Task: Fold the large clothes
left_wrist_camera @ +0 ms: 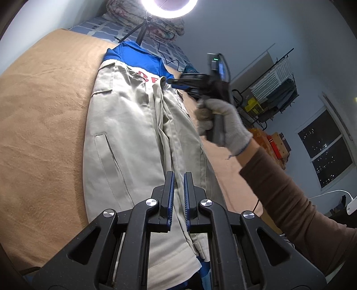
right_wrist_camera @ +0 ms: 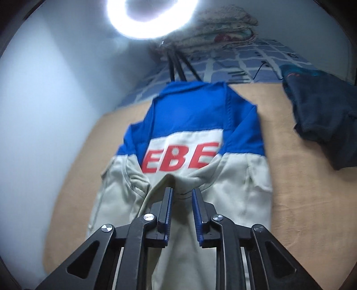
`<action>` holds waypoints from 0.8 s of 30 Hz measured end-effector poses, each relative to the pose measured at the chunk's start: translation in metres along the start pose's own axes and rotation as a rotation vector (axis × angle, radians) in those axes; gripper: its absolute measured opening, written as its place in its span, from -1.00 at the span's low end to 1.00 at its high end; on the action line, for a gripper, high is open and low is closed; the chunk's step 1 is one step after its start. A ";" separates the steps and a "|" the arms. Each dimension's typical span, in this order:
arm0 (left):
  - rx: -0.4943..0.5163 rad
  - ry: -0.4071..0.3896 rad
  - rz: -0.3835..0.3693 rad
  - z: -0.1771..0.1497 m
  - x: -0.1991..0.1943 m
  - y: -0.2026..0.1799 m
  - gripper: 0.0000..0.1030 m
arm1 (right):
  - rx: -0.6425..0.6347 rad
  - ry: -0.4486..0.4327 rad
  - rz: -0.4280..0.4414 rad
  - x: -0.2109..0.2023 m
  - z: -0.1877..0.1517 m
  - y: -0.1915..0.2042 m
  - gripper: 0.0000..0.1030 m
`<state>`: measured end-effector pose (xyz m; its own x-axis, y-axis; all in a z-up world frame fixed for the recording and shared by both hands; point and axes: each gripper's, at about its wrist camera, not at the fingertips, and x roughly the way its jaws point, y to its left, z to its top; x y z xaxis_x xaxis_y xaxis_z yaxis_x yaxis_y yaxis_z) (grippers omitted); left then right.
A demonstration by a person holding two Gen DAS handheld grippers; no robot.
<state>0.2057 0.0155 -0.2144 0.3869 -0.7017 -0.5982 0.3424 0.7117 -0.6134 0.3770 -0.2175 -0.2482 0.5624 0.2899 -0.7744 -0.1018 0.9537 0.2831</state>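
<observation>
A beige jacket [left_wrist_camera: 125, 125] with a blue yoke and red letters [right_wrist_camera: 178, 158] lies flat on a tan blanket [left_wrist_camera: 40, 111], its sleeves folded in over the body. Low over the hem end, my left gripper [left_wrist_camera: 179, 176] is shut on a long fold of beige fabric that runs between its fingers. Further up, near the letters, a gloved hand [left_wrist_camera: 223, 125] holds my right gripper [left_wrist_camera: 173, 82]. In the right wrist view the right gripper [right_wrist_camera: 181, 191] is closed on a raised sleeve end [right_wrist_camera: 169, 178], which tents up at its fingertips.
A dark blue garment [right_wrist_camera: 323, 125] lies crumpled on the blanket's right side. Behind the jacket stand a ring light [left_wrist_camera: 169, 6] on a tripod [left_wrist_camera: 140, 33] and a folded quilt [right_wrist_camera: 223, 24] on a blue patterned sheet. A clothes rack [left_wrist_camera: 274, 89] and window [left_wrist_camera: 328, 151] are at right.
</observation>
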 end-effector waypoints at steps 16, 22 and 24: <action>-0.007 -0.003 0.019 -0.006 -0.008 0.001 -0.91 | -0.172 0.074 -0.009 0.013 -0.016 0.040 -0.66; 0.017 -0.003 0.033 -0.017 -0.014 -0.007 -0.91 | -0.280 0.223 -0.021 -0.006 -0.105 0.054 -0.73; 0.024 -0.001 0.055 -0.022 -0.017 -0.007 -0.75 | -0.327 0.243 -0.046 -0.004 -0.140 0.062 -0.72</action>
<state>0.1776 0.0222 -0.2112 0.4061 -0.6619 -0.6301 0.3415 0.7495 -0.5671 0.2538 -0.1482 -0.3066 0.3661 0.2199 -0.9042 -0.3588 0.9299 0.0808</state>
